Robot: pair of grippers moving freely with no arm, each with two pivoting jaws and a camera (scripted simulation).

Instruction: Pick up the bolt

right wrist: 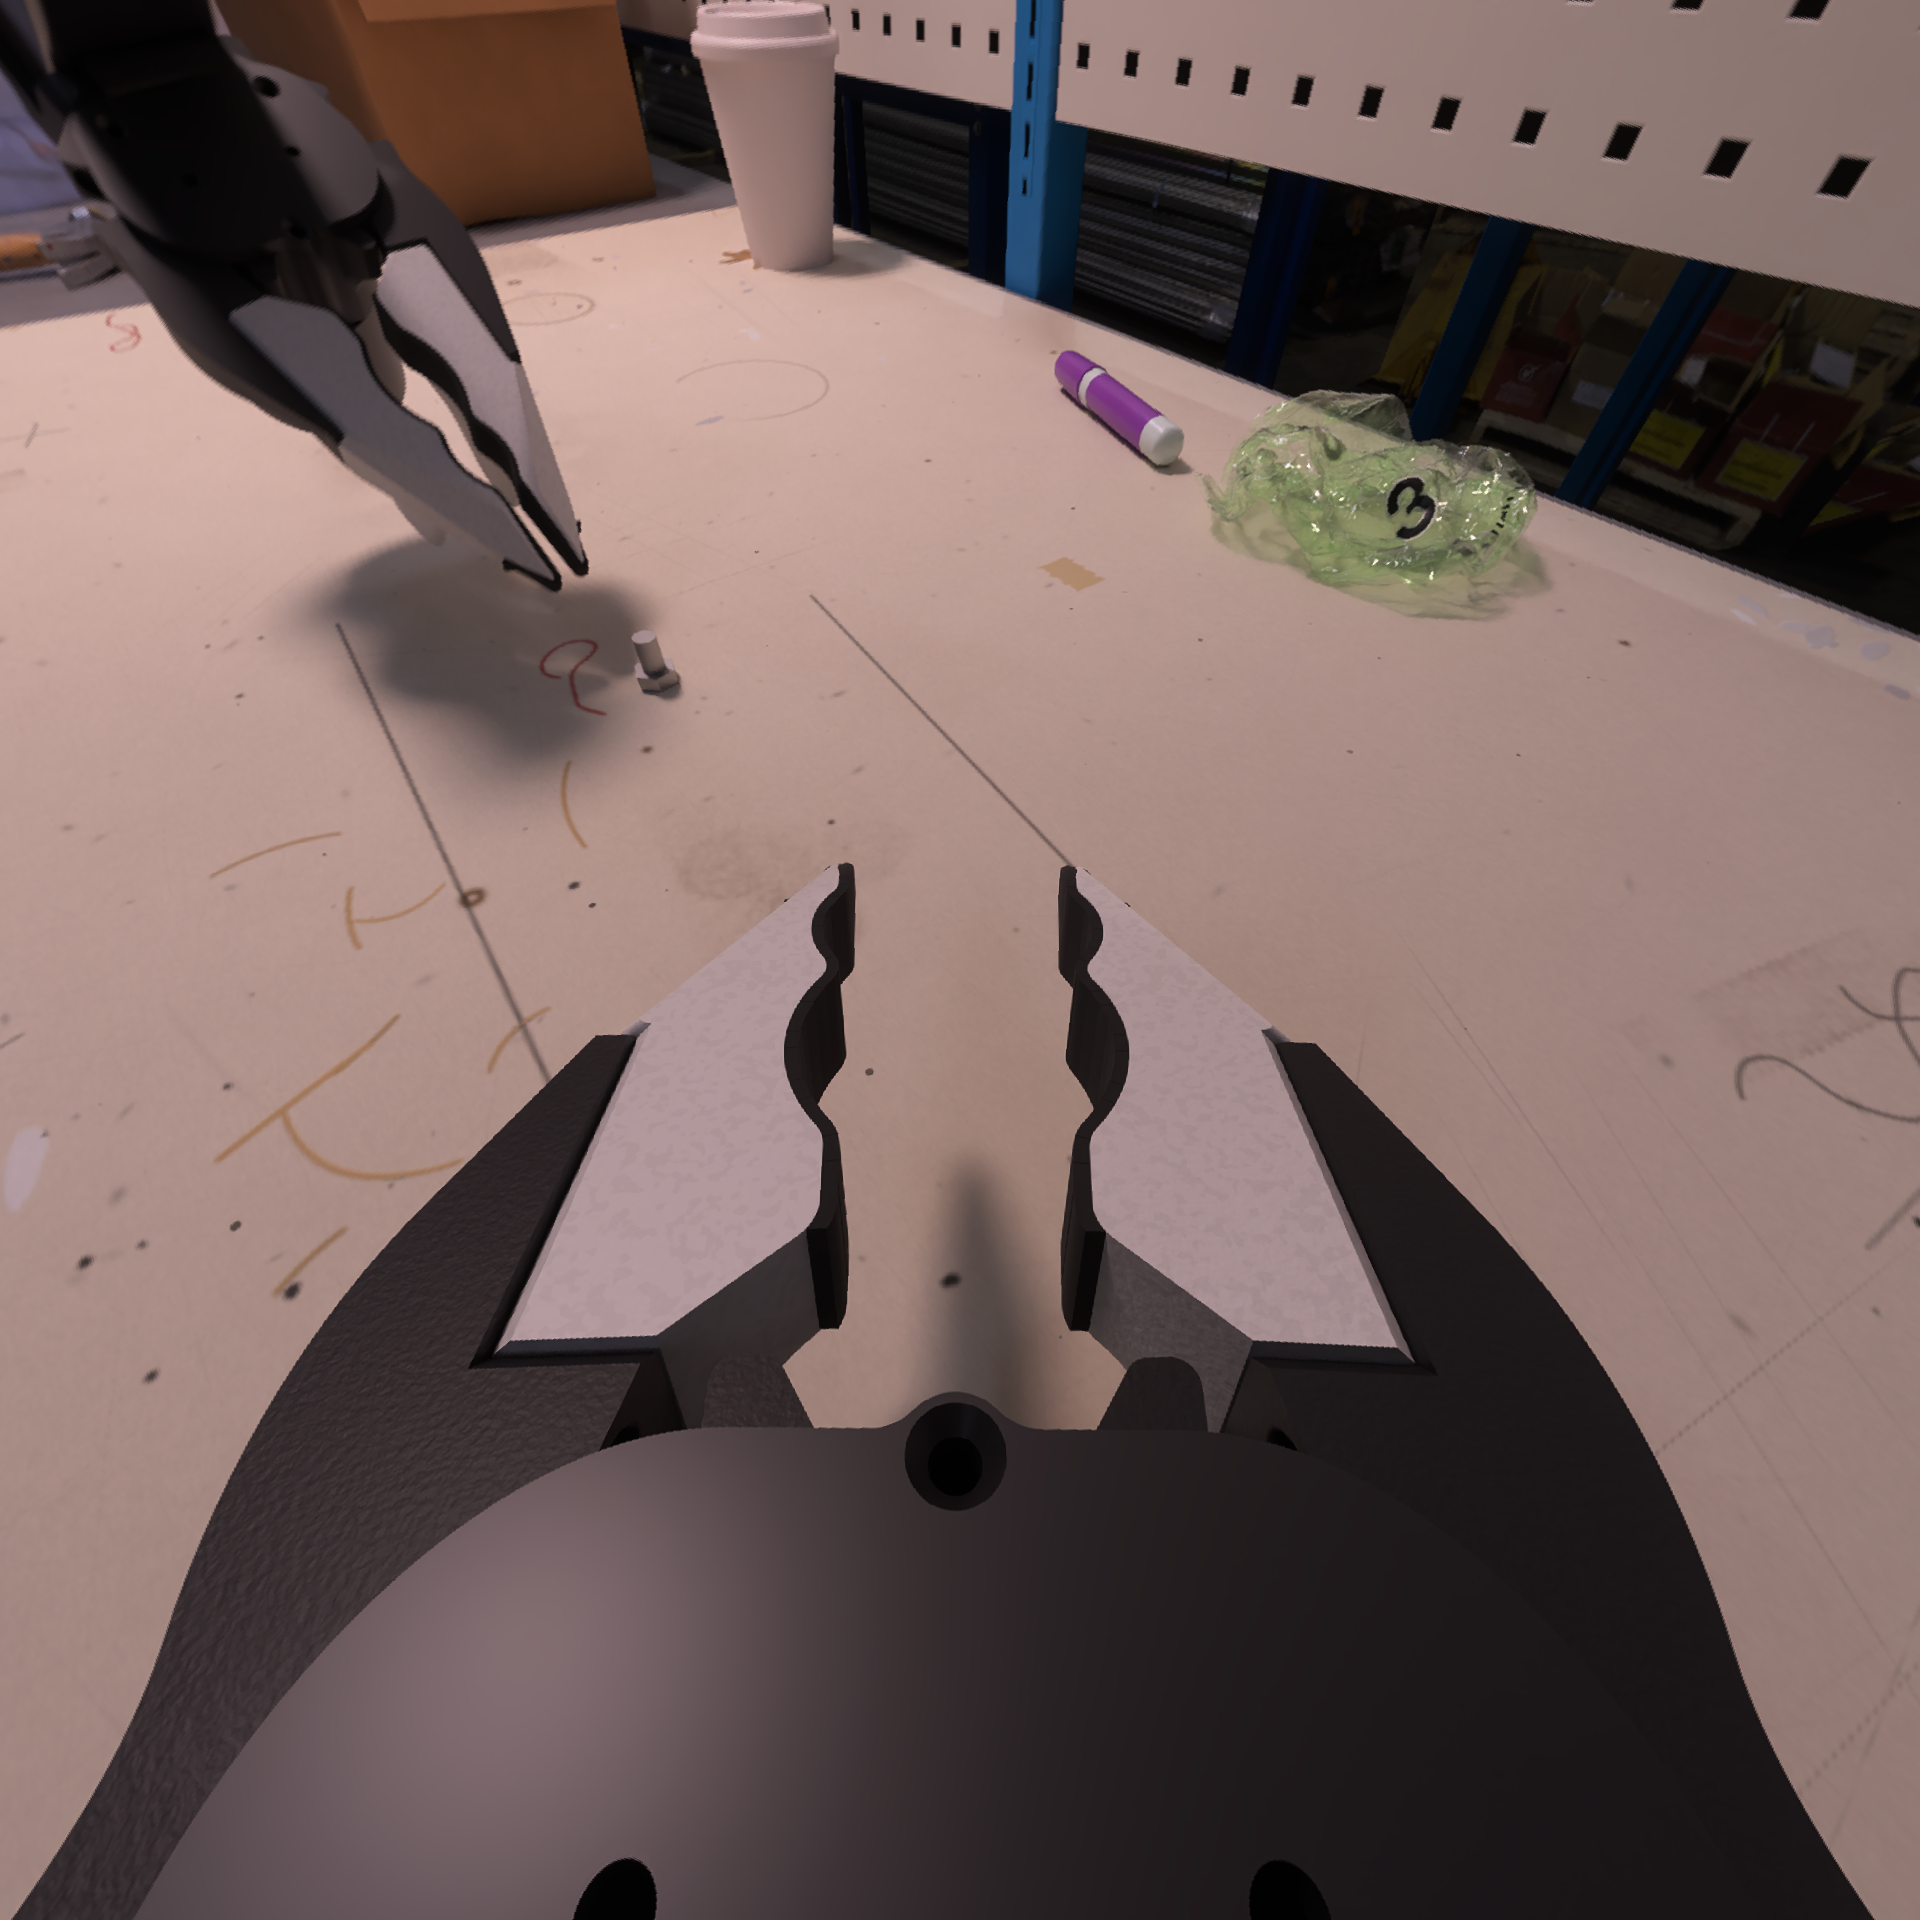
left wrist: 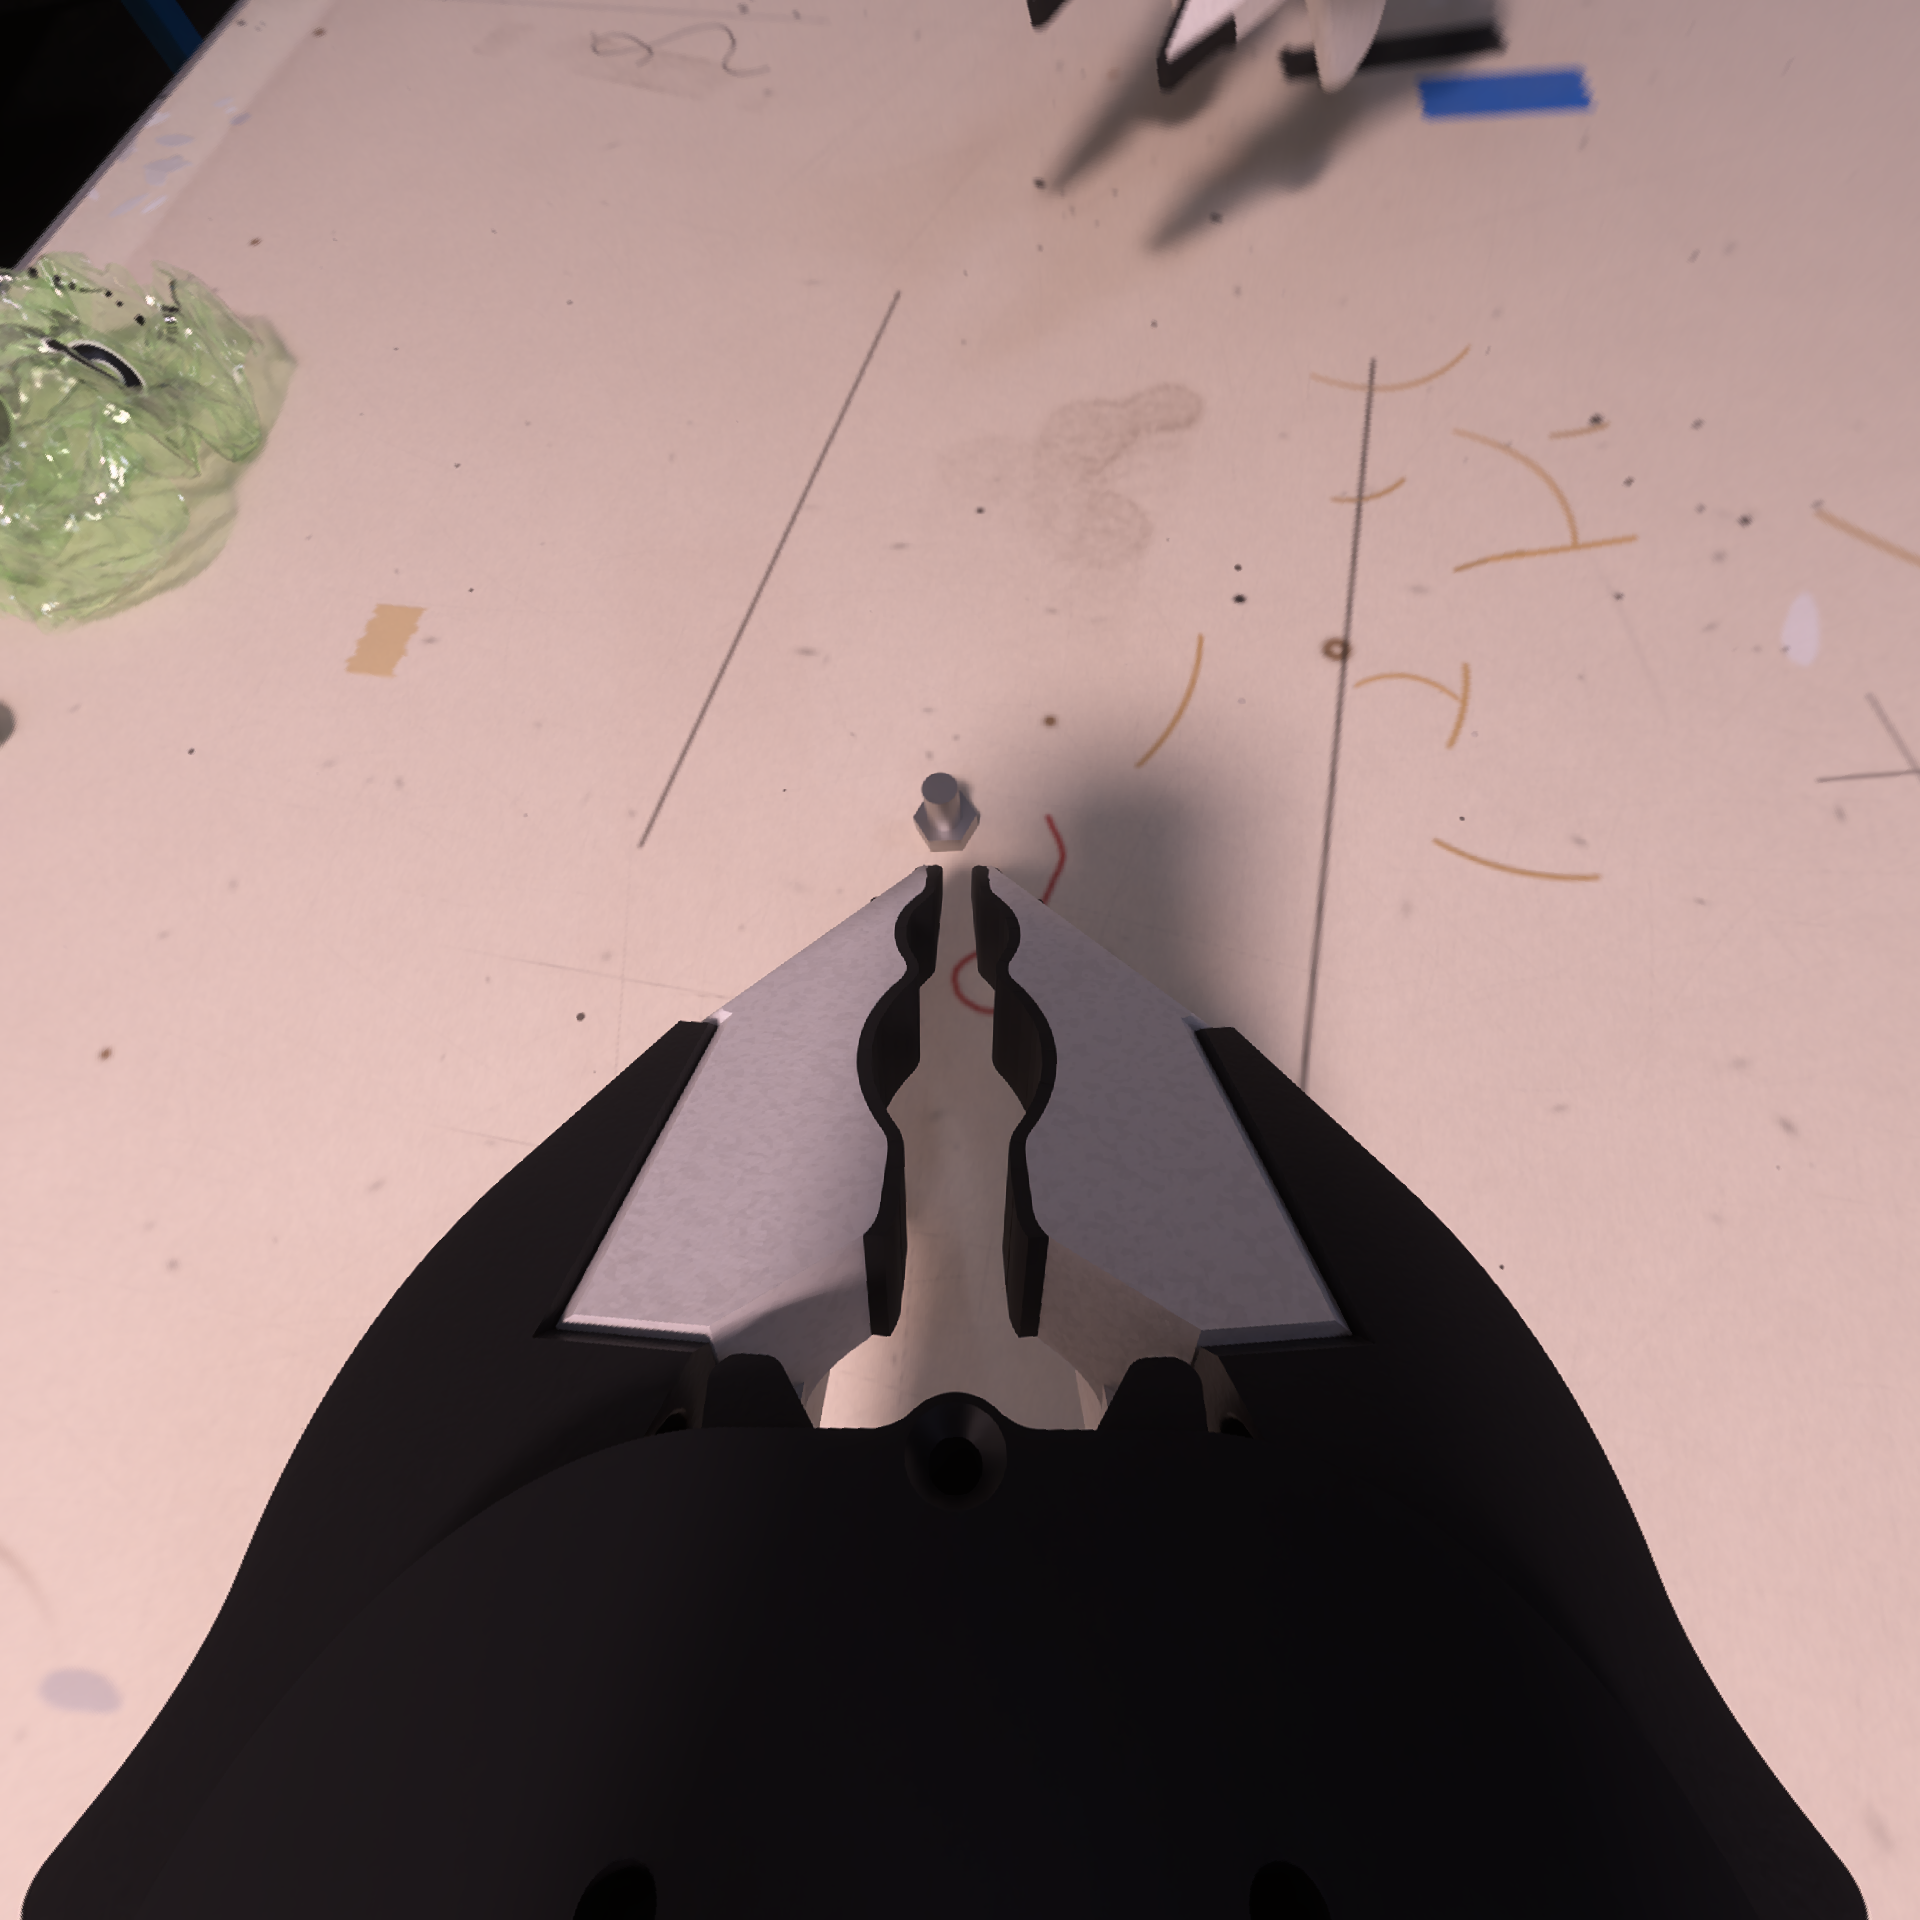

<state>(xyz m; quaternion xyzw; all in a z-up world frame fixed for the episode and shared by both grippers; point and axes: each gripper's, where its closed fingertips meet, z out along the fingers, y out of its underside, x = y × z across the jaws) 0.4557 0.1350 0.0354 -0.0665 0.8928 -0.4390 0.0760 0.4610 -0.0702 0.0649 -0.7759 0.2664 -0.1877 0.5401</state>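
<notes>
Left wrist view: pale scuffed surface [left wrist: 520, 935] with pen lines and stains, dark drop-off at its top-left edge. Left tool [left wrist: 956, 871] nearly closed, narrow gap, grasping nothing. Bolt [left wrist: 943, 814] stands head-down just beyond the tips, apart from them. Green crumpled wrap [left wrist: 104, 436] far left, blue tape [left wrist: 1504, 91] far top. Right wrist view: same surface, blue shelving and pegboard behind the far edge. Right tool [right wrist: 956, 883] released, wide apart, empty, bare surface ahead. Bolt upright at left under the left tool's tips; white cup [right wrist: 767, 135], purple marker [right wrist: 1117, 405], cardboard box [right wrist: 468, 94] well apart.
</notes>
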